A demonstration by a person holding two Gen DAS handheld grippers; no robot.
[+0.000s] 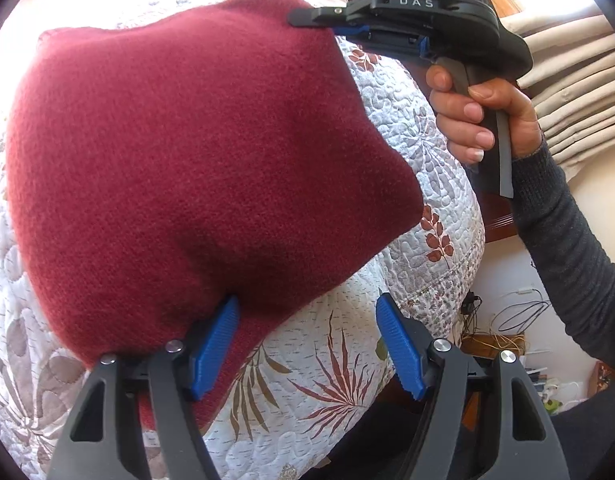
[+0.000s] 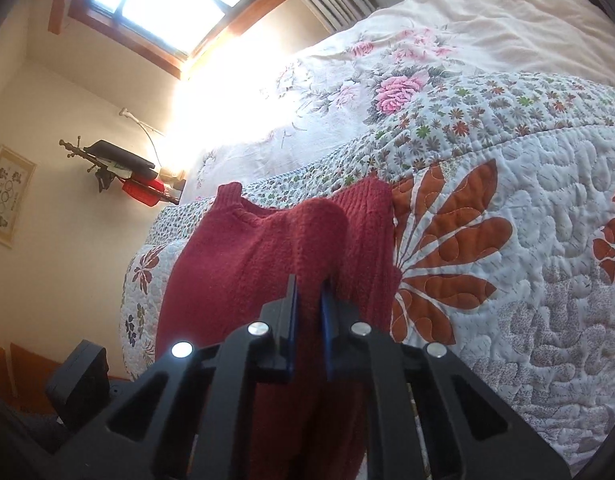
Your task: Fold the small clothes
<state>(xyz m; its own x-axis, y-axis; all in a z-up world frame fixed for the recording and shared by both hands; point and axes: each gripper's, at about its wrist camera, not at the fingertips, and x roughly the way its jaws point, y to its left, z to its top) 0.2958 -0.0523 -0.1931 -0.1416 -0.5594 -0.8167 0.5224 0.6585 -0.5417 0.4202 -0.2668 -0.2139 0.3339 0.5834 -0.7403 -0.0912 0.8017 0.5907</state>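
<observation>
Floral quilt (image 1: 339, 380) – right claw (image 2: 307, 304), marked "DAS", pinches red sweater (image 1: 187, 140); left claw (image 1: 307, 344) spread.

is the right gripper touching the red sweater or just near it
Touching. In the right wrist view the right gripper has its blue pads closed on a fold of the red sweater, with fabric pinched between them.
</observation>
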